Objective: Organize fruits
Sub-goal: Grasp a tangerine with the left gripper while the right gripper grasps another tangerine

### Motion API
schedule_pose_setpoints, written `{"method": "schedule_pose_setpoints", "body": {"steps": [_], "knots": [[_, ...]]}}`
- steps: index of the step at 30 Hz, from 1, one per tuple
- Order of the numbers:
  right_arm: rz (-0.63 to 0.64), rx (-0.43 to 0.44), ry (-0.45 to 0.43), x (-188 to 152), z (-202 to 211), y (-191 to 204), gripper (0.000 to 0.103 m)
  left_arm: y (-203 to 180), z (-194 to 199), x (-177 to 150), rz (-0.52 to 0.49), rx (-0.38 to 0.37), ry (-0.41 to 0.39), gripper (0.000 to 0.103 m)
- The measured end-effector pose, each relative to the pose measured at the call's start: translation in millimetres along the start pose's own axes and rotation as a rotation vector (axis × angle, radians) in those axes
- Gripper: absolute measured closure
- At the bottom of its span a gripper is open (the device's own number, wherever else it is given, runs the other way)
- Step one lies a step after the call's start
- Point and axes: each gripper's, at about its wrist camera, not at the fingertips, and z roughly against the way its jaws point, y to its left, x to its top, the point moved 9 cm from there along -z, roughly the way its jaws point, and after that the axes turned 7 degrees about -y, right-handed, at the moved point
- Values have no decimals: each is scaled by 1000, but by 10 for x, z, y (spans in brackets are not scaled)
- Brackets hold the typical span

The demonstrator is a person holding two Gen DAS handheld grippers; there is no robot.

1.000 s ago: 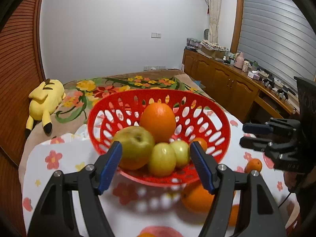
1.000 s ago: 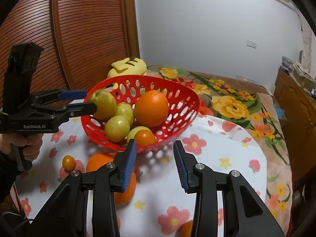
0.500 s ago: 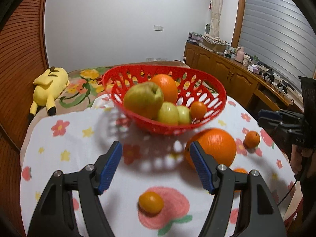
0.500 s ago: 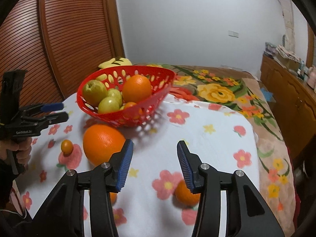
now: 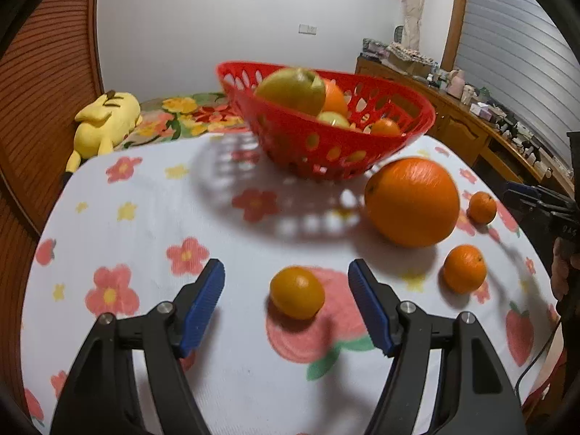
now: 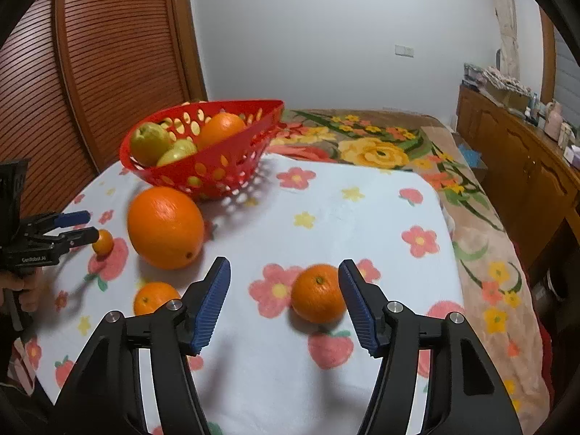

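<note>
The small orange [image 5: 297,292] lies on the flowered cloth [image 5: 145,217] just in front of the left gripper [image 5: 286,284], whose jaws stand apart and empty. The right gripper [image 6: 284,282] – also spread, holding nothing – has another small orange [image 6: 318,293] beside its right finger. Better to centre each fruit before closing – round fruit may roll – then carry it to the red basket [image 5: 326,145] behind.
</note>
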Motion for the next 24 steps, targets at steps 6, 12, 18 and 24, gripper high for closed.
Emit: {"method": "schedule_pose_setpoints", "body": {"steps": [6,12,18,24], "knots": [[-25,-22,24,-119,-59,-130,37,2,-53,-100,2,-7,23,41],[-48,-38,51,-209,-124,-256,36,2,-60,-114,3,-16,26,49],[-49,-44,67,-235,-183,-270,35,-36,-75,-127,-17,-17,34,61],[-47,-48,83,-246,-245,-280,35,-69,-115,-161,-31,-12,57,65]]}}
